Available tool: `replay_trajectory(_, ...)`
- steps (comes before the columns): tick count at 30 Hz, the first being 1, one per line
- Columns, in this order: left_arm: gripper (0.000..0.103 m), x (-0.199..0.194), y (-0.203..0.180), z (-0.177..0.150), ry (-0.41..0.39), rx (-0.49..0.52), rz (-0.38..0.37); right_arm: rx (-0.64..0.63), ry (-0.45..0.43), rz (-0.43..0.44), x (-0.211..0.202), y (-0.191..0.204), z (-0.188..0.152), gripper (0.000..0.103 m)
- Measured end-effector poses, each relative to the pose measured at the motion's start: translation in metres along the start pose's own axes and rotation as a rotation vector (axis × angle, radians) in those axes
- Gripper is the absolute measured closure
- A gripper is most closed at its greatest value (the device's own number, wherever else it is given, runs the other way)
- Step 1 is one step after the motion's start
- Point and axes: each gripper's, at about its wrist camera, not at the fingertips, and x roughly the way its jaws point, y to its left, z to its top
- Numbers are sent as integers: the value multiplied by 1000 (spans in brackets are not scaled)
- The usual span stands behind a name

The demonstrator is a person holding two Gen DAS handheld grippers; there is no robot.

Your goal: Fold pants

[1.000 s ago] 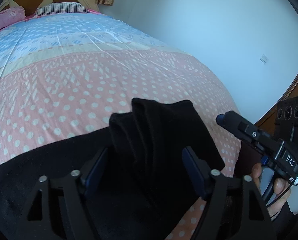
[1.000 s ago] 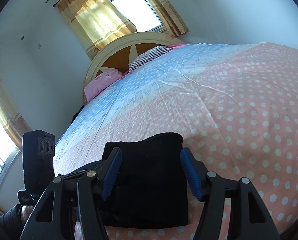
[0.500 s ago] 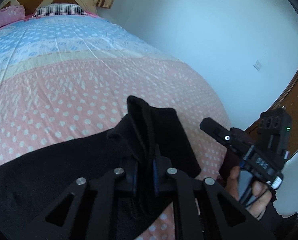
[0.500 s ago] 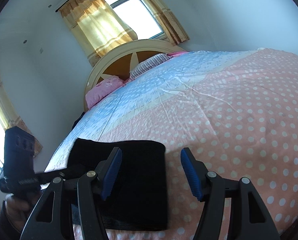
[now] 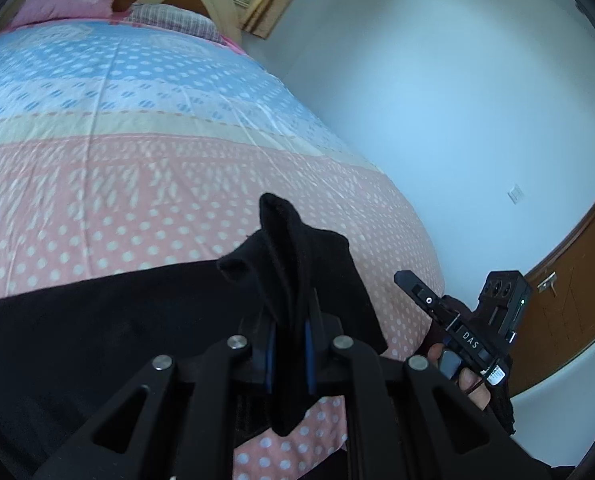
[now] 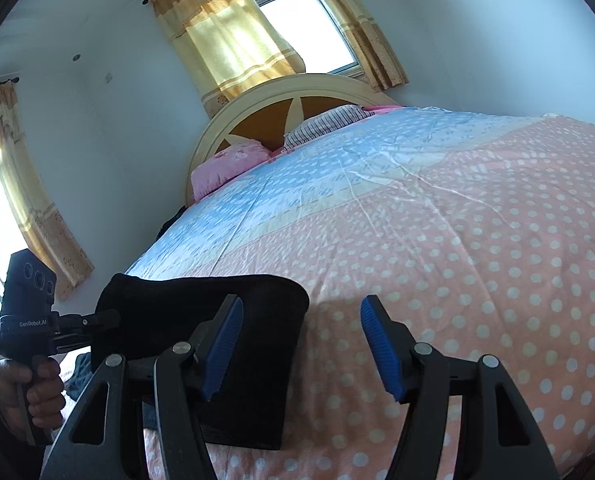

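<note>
The black pants point(image 5: 97, 320) lie partly folded on the pink dotted bedspread point(image 5: 137, 200) near the bed's foot. My left gripper point(image 5: 289, 354) is shut on a bunched fold of the pants point(image 5: 285, 248) and lifts it off the bed. In the right wrist view the pants point(image 6: 241, 344) form a thick folded stack, raised at its left end where the left gripper point(image 6: 97, 318) holds it. My right gripper point(image 6: 301, 346) is open and empty, with its left finger over the stack's right edge. It also shows in the left wrist view point(image 5: 421, 298).
The bed point(image 6: 457, 220) runs back to a round cream headboard point(image 6: 281, 92) with a pink pillow point(image 6: 229, 162) and a striped pillow point(image 6: 325, 120). A white wall point(image 5: 437, 100) flanks the bed's right side. A wooden door point(image 5: 569, 300) stands by the foot.
My left gripper closed on the pants' fold and has lifted it. My right gripper stayed open and shifted right, off the stack.
</note>
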Motion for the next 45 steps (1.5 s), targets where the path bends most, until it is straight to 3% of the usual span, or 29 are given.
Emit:
replay_trajectory(7, 91, -33, 40, -6, -60, -89, 20, -118, 5, 93, -1, 31, -8, 40)
replay_trajectory(15, 91, -49, 81, -22, -77, -177, 61, -328, 131, 229, 16, 85, -39, 40)
replay_trajectory(20, 91, -49, 102, -32, -71, -225, 71, -361, 205, 232, 27, 94, -55, 40)
replay_trajectory(25, 91, -52, 122, -35, -85, -252, 101, -357, 334, 152, 49, 87, -69, 40)
replay_trajectory(32, 90, -34, 143, -47, -44, -288, 133, -406, 319, 150, 42, 96, -64, 40)
replay_trajectory(37, 83, -34, 145, -54, -37, -283, 150, -362, 257, 184, 53, 107, -29, 39)
replay_trajectory(39, 75, -42, 140, -55, -47, -254, 183, -324, 291, 187, 74, 102, -21, 30)
replay_trajectory(41, 60, -50, 132, -57, -69, -216, 209, -274, 368, 111, 108, 88, -19, 28)
replay_trajectory(43, 52, -51, 126, -60, -67, -178, 226, -219, 356, 66, 121, 71, -17, 28)
replay_trajectory(45, 51, -44, 124, -65, -31, -145, 251, -201, 350, 92, 115, 68, -15, 28)
